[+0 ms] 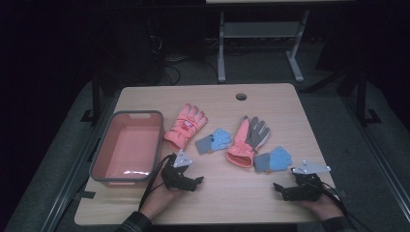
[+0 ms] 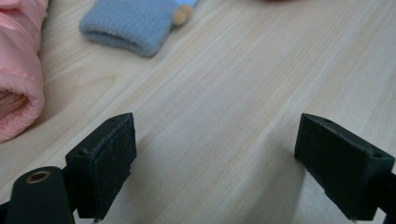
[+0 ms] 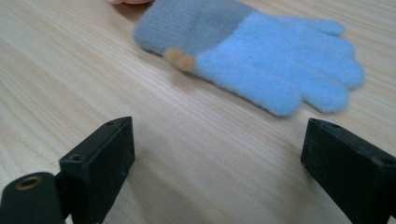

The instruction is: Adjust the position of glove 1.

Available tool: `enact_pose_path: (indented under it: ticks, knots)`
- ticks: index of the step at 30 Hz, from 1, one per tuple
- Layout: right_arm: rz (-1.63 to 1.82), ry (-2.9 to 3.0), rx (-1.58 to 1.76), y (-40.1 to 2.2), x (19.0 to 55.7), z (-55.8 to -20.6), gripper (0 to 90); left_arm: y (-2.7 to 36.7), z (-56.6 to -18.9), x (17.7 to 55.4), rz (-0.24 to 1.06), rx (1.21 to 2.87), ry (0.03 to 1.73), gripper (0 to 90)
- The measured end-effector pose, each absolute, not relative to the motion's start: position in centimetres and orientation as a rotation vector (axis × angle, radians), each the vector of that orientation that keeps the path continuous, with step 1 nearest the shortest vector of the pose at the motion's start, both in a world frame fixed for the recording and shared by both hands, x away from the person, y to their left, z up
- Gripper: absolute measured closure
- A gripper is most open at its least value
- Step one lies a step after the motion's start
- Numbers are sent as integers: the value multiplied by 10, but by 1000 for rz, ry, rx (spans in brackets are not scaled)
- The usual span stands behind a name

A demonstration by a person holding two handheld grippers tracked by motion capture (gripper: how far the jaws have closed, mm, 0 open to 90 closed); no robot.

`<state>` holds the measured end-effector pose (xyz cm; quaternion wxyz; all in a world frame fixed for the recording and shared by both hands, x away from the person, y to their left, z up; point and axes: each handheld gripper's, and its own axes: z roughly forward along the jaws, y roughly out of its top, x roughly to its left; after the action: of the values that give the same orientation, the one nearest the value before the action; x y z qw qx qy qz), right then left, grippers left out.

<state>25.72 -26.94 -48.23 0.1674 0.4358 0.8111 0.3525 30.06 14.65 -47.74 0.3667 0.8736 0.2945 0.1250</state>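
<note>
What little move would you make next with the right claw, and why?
Probably ease the right claw forward over the small blue knit glove just ahead of it. Its jaws stand wide open with bare table between them, and that glove lies flat and apart from the claw. The pink bin beside the gloves looks like a likely place for it.

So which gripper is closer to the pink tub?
The left. The left gripper sits just right of the pink tub's near corner, jaws open on bare table. The right gripper is far across the table, by a small blue glove.
</note>
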Motion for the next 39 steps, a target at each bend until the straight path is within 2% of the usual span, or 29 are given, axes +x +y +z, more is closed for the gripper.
enact_pose_path:
  ticks: [5, 13, 15, 18, 26, 29, 32, 34, 37, 39]
  knots:
    - [1004, 2310, 1236, -270, 257, -482, 94, 146, -477, 294, 288, 2264, 682, 122]
    - [988, 2332, 1232, -269, 256, -481, 96, 146, -477, 294, 289, 2265, 682, 122]
    - [969, 2337, 1248, -269, 257, -479, 139, 146, -477, 294, 288, 2264, 683, 122]
    - [949, 2352, 1253, -270, 258, -474, 156, 146, -477, 294, 288, 2264, 680, 122]
    - [991, 2345, 1274, -267, 264, -456, 388, 147, -477, 293, 281, 2264, 668, 122]
    - [995, 2353, 1279, -266, 269, -454, 526, 148, -477, 293, 281, 2267, 661, 121]
    - [991, 2355, 1295, -265, 277, -450, 724, 148, -477, 294, 283, 2272, 650, 122]
    - [988, 2354, 1293, -264, 282, -449, 815, 148, -477, 294, 281, 2271, 647, 122]
    - [1011, 2357, 1292, -264, 285, -446, 895, 148, -477, 295, 273, 2266, 644, 122]
    - [1015, 2349, 1282, -265, 288, -444, 900, 147, -478, 295, 272, 2260, 649, 122]
